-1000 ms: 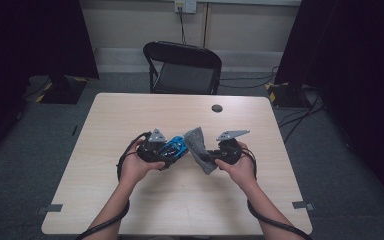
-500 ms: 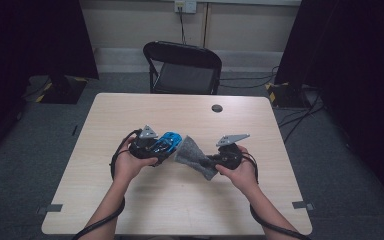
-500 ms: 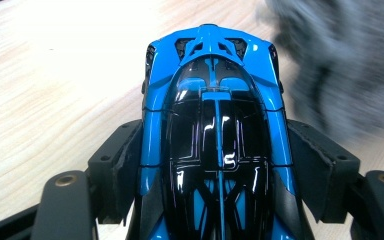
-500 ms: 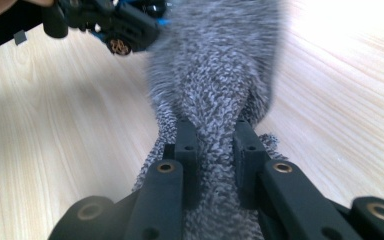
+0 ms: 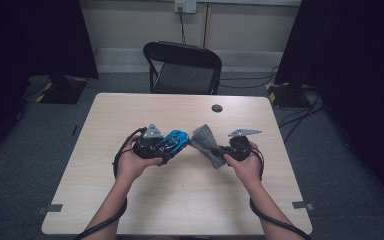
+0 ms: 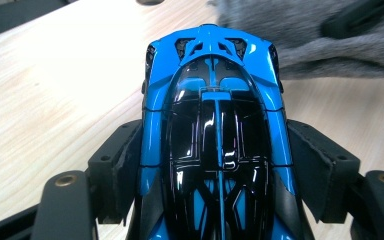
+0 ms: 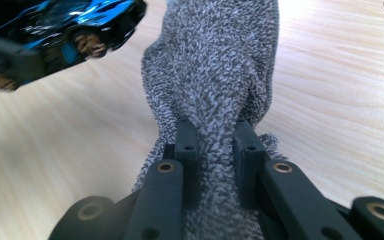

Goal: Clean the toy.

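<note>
Table: we see pale wood-grain table point(image 5: 190, 200), black folding chair point(image 5: 182, 67) behind.
Left gripper point(image 6: 215, 165): clamps glossy blue-and-black toy car point(image 6: 215, 125) by its sides, above mid-table.
Right gripper point(image 7: 215, 145): pinches nubby grey cloth point(image 7: 220, 65), bunched, just beside the car.

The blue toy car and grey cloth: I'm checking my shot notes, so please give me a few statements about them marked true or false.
1. The left tongs grip the blue toy car by its sides. True.
2. The right tongs stand open and empty. False: they are shut on the grey cloth.
3. The car rests on the table. False: it is held above it.
4. An empty black chair stands beyond the table. True.
5. The cloth lies folded flat on the table. False: it is bunched in the tongs.
</note>
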